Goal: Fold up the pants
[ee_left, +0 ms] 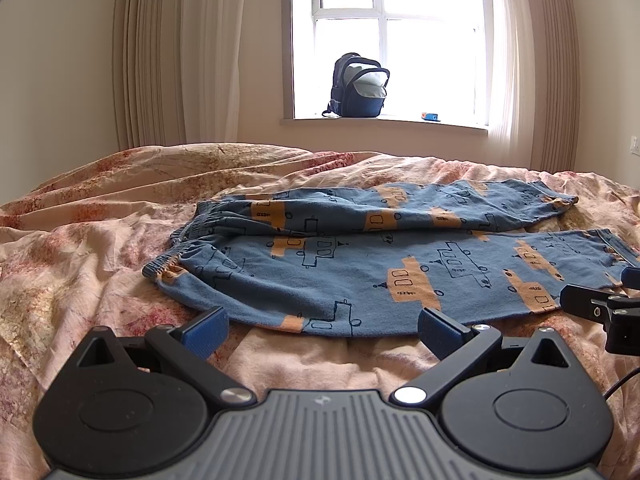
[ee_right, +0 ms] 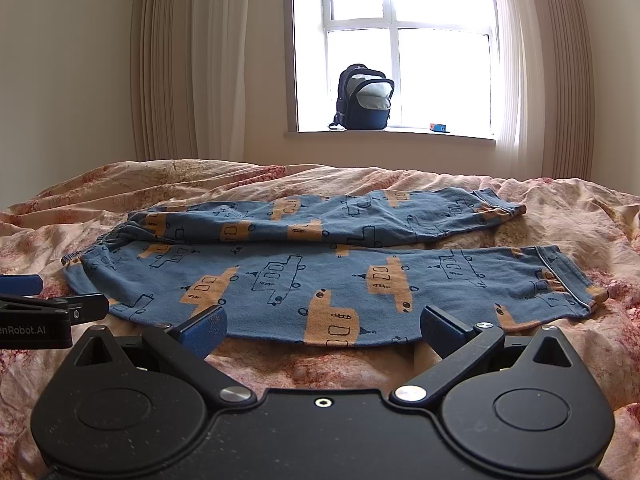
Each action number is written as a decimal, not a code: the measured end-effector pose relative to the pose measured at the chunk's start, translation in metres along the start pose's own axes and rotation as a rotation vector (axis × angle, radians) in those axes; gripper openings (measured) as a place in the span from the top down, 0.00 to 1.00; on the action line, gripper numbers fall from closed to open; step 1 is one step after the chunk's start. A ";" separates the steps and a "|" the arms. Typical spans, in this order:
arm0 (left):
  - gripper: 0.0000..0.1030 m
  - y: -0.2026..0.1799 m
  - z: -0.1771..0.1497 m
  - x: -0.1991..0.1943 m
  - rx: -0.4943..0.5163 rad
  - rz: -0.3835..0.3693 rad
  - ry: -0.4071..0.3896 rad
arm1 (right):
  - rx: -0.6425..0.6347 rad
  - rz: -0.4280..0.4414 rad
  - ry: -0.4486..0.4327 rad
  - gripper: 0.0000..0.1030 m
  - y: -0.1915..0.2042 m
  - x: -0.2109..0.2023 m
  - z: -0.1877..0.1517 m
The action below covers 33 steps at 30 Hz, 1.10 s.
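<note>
**A:** You're facing a bright window (ee_left: 394, 36) with long curtains (ee_left: 176, 56) either side, a backpack (ee_left: 360, 86) on the sill (ee_left: 384, 122) and a small blue-and-orange thing (ee_left: 431, 117) near it; I can't make out what that is against the glare. The bed is covered by a rumpled pink floral duvet (ee_left: 80, 248), so nothing beneath the cloth is flat or firm.

**B:** And the pants?

**A:** The pants (ee_right: 320, 280) lie spread out across the duvet, waistband (ee_left: 176, 256) to your left, cuffs (ee_right: 568, 280) to your right, the two legs side by side with the far leg slightly rucked. No fold has been made, so I judge you're at the very start, lining up the first grasp.

**B:** My tools?

**A:** Your left gripper (ee_left: 322, 328) is spread wide and holds nothing, poised at the near hem just beside the waist end. Your right gripper (ee_right: 322, 328) is likewise wide and empty, at the near edge toward the cuff end. Each one's tip shows in the other's view.

**B:** Next?

**A:** Probably pinch the near leg's edge at both ends and carry it over the far leg. Take only the top garment; the soft duvet could bunch into the jaws.
</note>
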<state>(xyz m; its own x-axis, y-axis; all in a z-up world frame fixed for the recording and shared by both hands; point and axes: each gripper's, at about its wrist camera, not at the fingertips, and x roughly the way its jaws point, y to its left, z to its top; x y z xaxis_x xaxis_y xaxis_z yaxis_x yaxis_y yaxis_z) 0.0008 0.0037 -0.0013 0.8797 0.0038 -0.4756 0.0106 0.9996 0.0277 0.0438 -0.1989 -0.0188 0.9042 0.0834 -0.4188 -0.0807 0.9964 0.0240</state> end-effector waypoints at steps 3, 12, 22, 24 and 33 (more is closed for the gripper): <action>0.00 0.000 0.000 0.000 -0.001 0.001 0.000 | 0.001 0.000 0.001 0.00 0.000 0.000 -0.001; 0.00 0.000 0.000 0.000 0.000 0.002 0.000 | 0.000 0.000 0.001 0.00 0.000 0.000 -0.001; 0.00 0.002 -0.002 0.002 -0.001 0.002 0.009 | 0.000 0.001 0.001 0.00 0.000 0.001 -0.002; 0.00 0.003 -0.002 0.003 -0.005 -0.001 0.018 | 0.001 0.001 0.007 0.00 0.000 0.003 -0.003; 0.00 0.030 0.036 0.044 -0.156 -0.056 0.115 | -0.032 0.087 0.037 0.00 -0.012 0.036 0.021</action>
<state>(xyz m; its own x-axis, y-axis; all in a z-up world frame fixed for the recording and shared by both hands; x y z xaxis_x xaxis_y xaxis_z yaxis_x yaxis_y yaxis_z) 0.0567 0.0332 0.0106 0.8194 -0.0576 -0.5704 -0.0238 0.9907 -0.1343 0.0865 -0.2078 -0.0152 0.8772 0.1687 -0.4495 -0.1726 0.9845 0.0327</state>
